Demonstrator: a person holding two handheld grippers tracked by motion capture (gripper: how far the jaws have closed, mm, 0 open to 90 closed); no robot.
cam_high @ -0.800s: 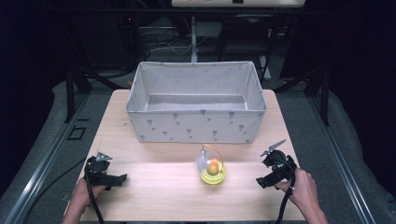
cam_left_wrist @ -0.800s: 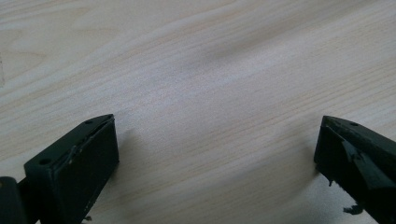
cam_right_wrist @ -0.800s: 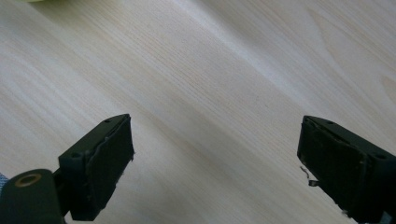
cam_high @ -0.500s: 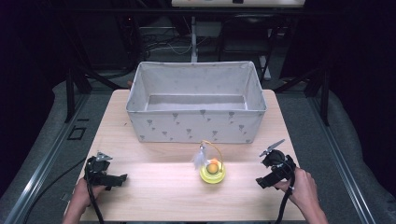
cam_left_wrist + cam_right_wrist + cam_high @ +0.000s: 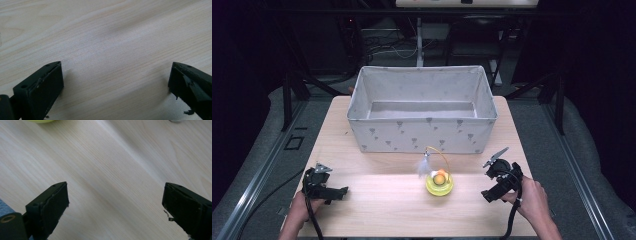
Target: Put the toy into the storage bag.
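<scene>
Small yellow round toy with orange ball (image 5: pixel 439 182) mid-desk; right tongs (image 5: pixel 495 180) at 3 o'clock, left tongs (image 5: pixel 328 186) at 9, both released, bare light wooden desk (image 5: pixel 382 210) between.

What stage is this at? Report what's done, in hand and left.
Done: nothing visible; the fabric bin looks empty. In hand: nothing; the left gripper and right gripper rest open on the table, with bare wood between their jaws. Left: the yellow toy sits untouched between them, probably to go into the bin.
</scene>
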